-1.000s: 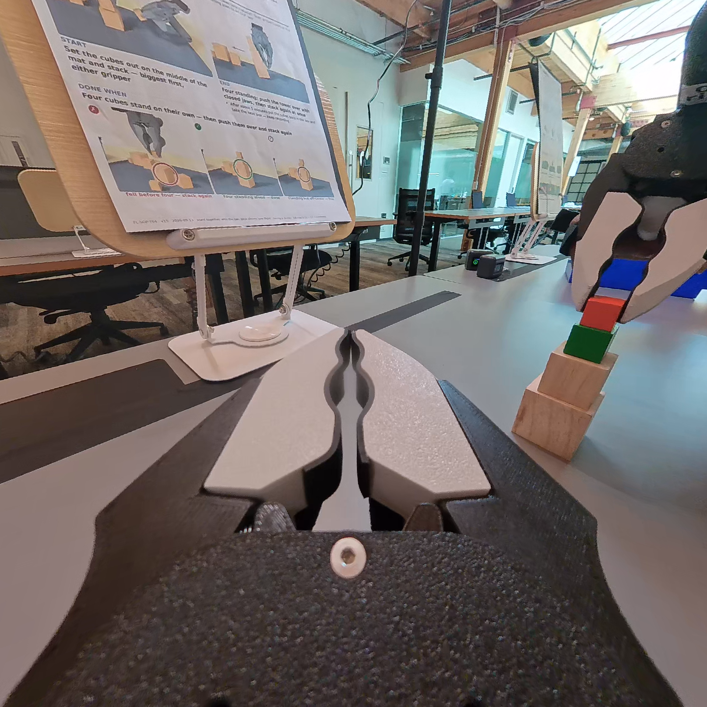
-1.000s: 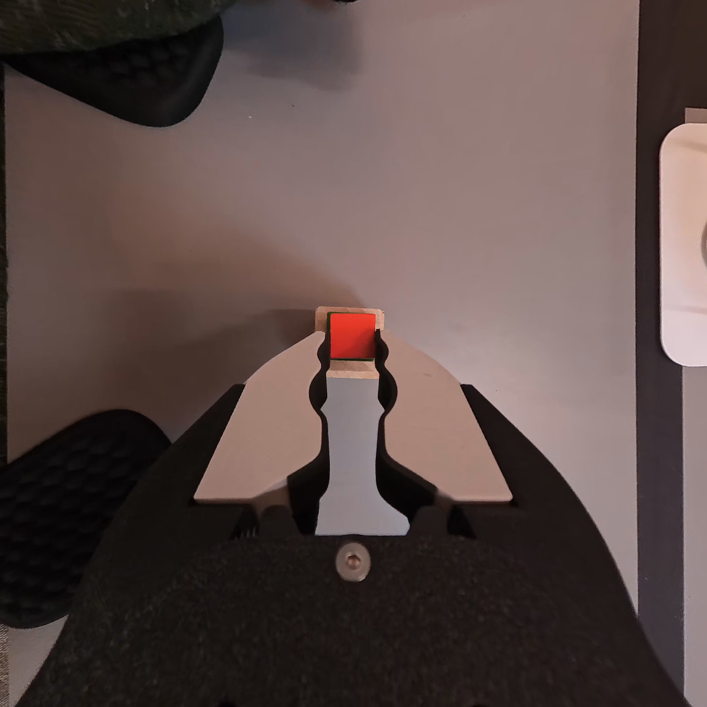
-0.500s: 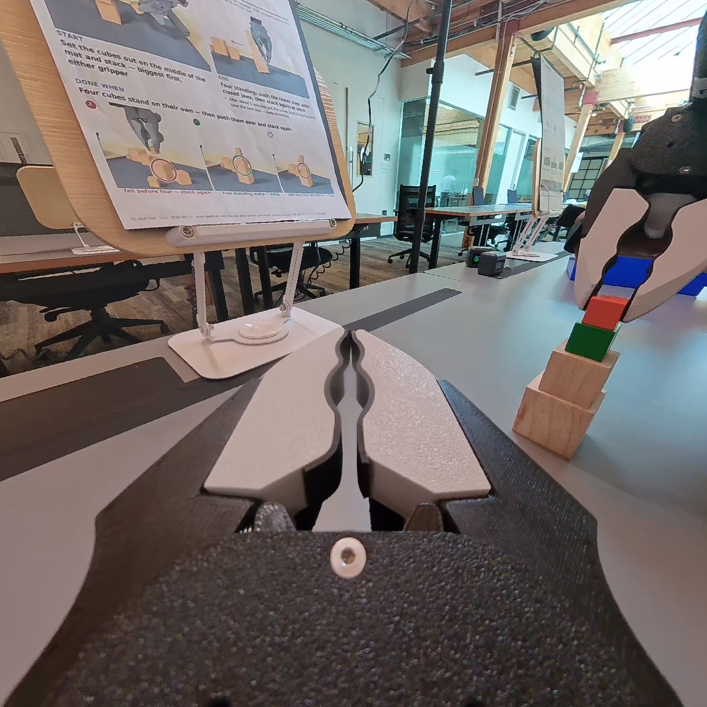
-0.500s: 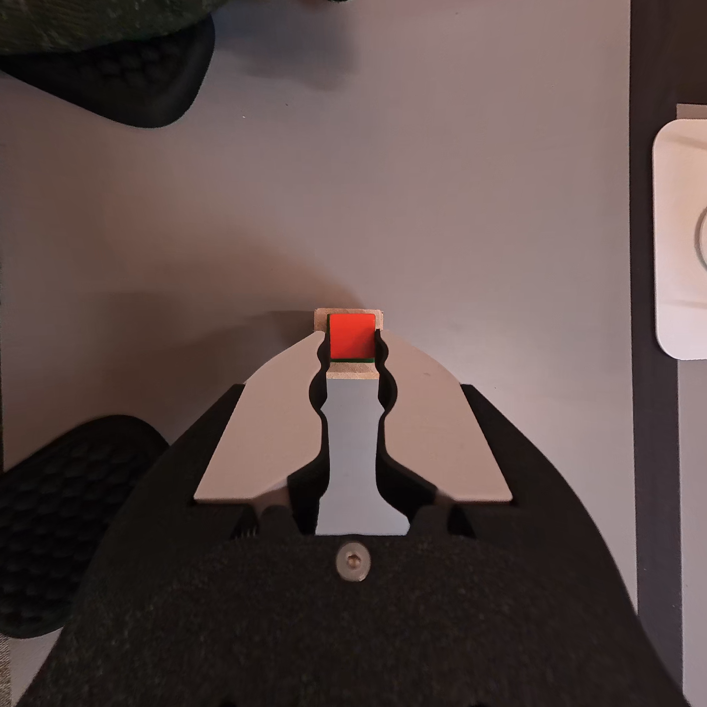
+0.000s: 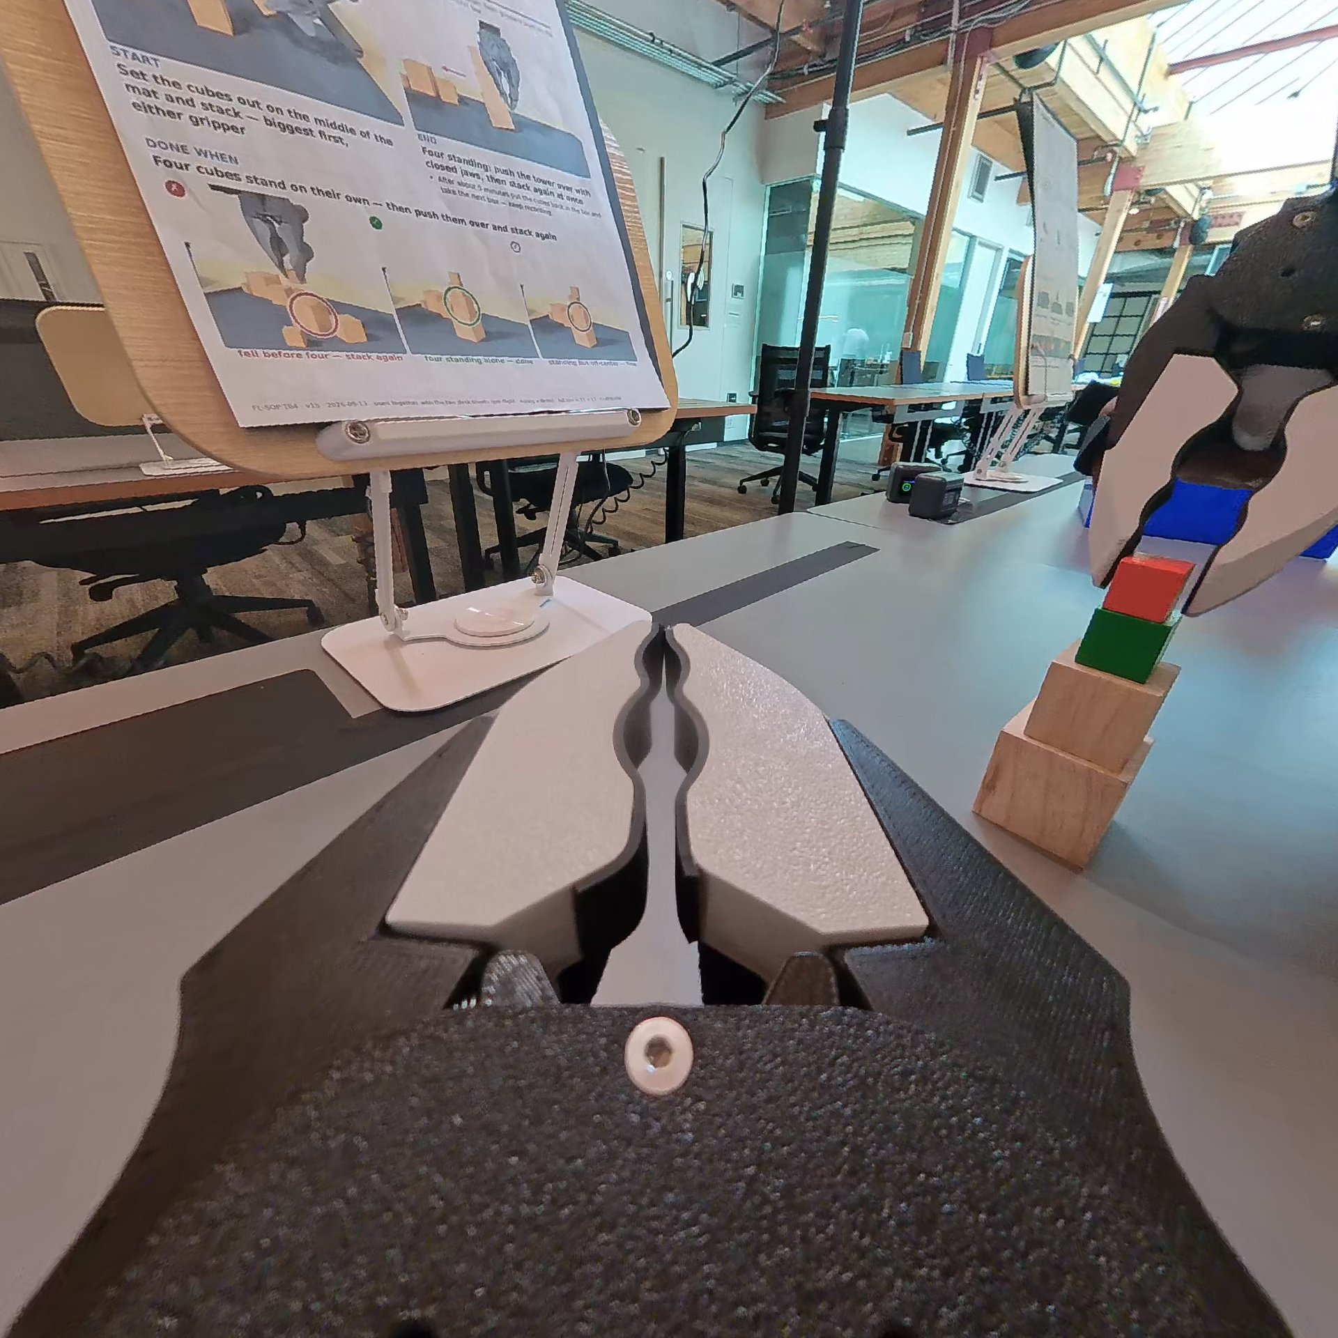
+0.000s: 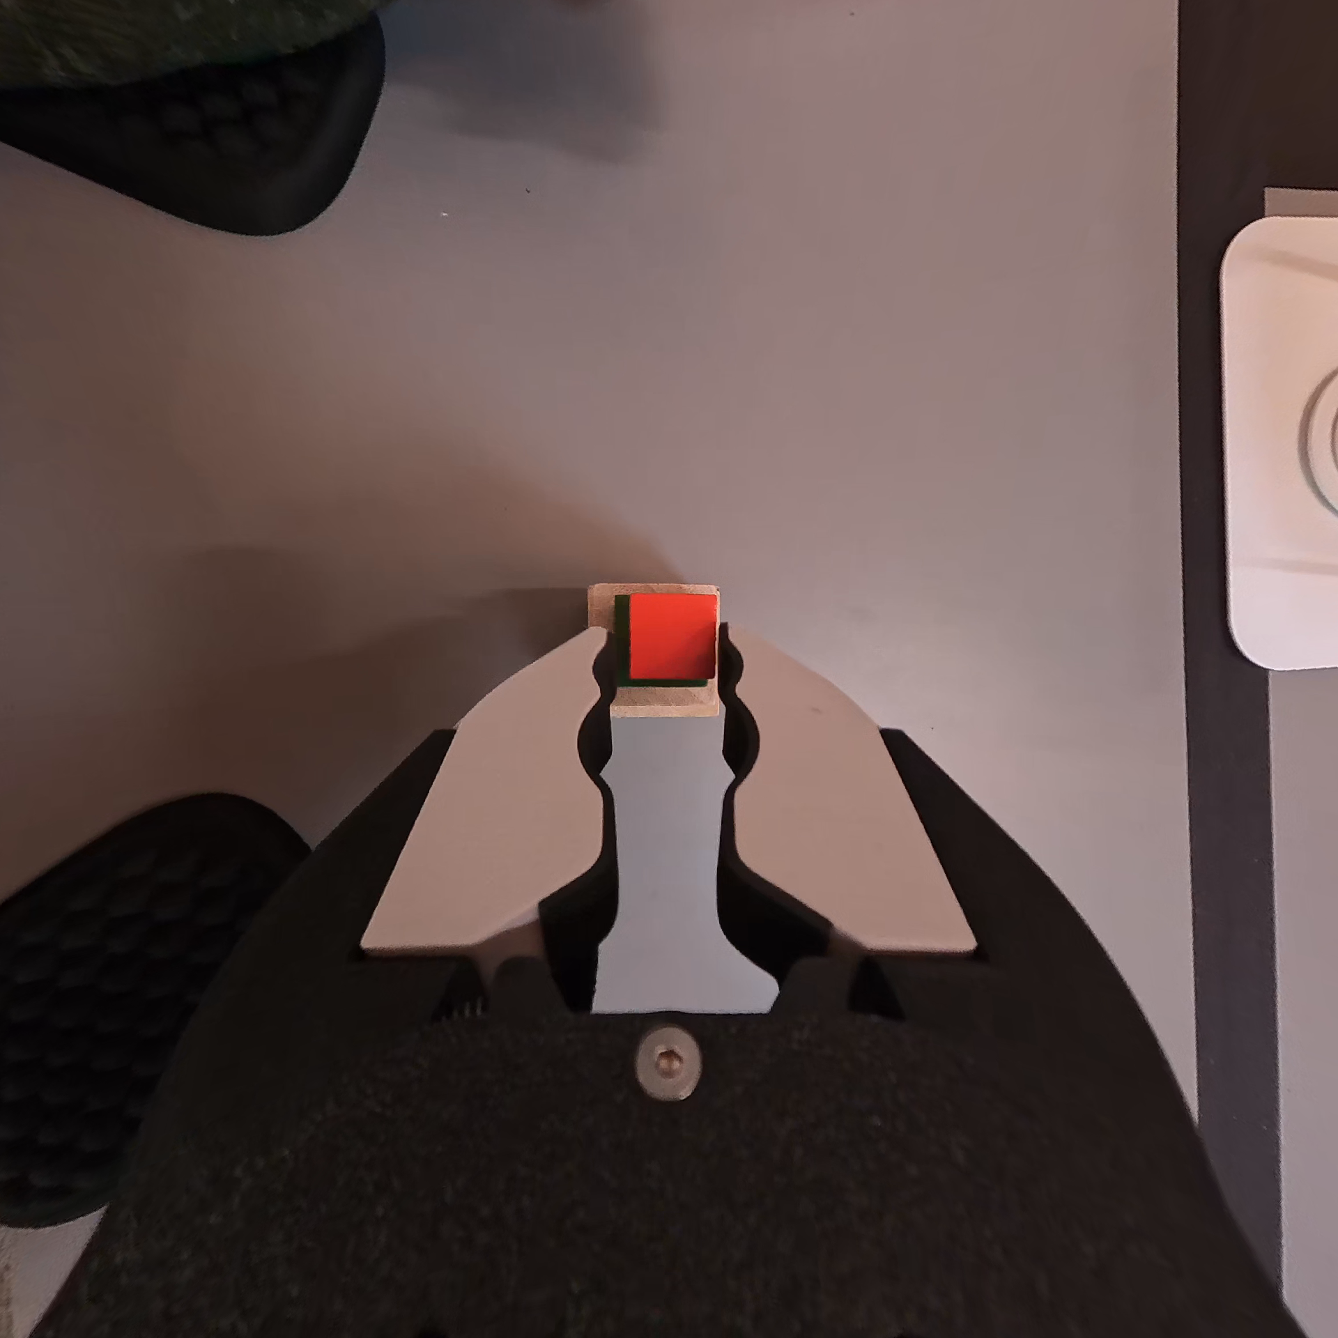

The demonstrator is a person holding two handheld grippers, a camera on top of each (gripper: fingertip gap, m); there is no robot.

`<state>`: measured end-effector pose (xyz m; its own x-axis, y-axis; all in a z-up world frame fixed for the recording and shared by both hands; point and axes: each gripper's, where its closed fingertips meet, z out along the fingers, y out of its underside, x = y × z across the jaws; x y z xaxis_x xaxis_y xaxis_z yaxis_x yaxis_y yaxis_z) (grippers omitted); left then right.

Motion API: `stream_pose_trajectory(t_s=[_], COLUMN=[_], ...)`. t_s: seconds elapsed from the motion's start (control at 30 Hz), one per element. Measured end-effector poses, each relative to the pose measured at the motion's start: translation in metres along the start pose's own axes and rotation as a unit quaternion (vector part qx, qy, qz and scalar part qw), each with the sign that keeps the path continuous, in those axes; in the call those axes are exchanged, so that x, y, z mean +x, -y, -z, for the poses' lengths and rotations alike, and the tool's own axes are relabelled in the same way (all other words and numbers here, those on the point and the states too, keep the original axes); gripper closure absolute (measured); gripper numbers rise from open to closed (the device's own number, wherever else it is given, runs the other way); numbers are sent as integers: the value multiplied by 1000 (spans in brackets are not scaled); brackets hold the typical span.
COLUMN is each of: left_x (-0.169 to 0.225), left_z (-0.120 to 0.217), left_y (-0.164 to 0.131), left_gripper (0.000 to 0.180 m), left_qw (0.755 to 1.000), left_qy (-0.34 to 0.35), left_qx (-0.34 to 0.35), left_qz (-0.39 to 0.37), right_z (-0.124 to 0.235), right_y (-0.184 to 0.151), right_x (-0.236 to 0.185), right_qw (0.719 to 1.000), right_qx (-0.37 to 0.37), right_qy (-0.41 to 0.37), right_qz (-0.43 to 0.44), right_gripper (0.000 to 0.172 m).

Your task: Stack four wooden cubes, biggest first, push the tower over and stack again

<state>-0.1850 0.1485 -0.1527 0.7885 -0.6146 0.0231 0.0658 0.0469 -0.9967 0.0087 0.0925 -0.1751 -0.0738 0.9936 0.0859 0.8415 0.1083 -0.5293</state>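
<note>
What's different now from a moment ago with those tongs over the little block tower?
The right tongs have opened a little, letting go of the red block, and risen slightly; a gap now shows beside the block. The red block sits off-centre on the green one. The left tongs stayed shut and still, and the wooden blocks did not move.

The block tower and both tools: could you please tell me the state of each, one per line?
Left tool: shut, holding nothing, low over the grey table.
Right tool: open, pointing down over the tower, tips either side of the red cube.
Red cube: resting on top, shifted off-centre.
Green cube: under the red one.
Two wooden cubes: stacked upright, larger below.
Instruction sheet stand: upright.
</note>
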Motion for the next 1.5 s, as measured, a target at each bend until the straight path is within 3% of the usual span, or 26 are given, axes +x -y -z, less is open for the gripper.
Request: stream_pose_trajectory(t_s=[0.2,0.43,0.5,0.63,0.7,0.93,1.13,1.3,1.5], left_x=[0,-1,0,1,1,-14,-28,-29,-31], left_z=[0,-1,-2,-3,-2,0,5,5,7], left_y=[0,0,-1,-1,-1,1,7,10,13], left_gripper=[180,180,180,180,180,180,180,180,180], left_qw=[1000,1000,1000,1000,1000,998,995,995,994], left_qy=[0,1,0,3,6,54,96,101,106], left_qx=[1,-4,-8,-10,-10,-14,-6,-3,1], left_qz=[0,6,6,0,0,-6,1,1,6], right_z=[10,43,51,62,60,30,-5,-26,-75], right_y=[5,15,12,-6,-20,-75,-93,-71,10], right_x=[4,17,22,28,29,22,-1,3,22], right_qw=[1000,983,969,933,914,843,811,815,858], right_qx=[25,141,182,241,253,218,148,119,109], right_qy=[-17,-101,-133,-213,-245,-369,-441,-455,-455], right_qz=[-5,-66,-101,-162,-202,-326,-355,-338,-212], right_gripper=[136,125,134,172,172,172,172,171,171])
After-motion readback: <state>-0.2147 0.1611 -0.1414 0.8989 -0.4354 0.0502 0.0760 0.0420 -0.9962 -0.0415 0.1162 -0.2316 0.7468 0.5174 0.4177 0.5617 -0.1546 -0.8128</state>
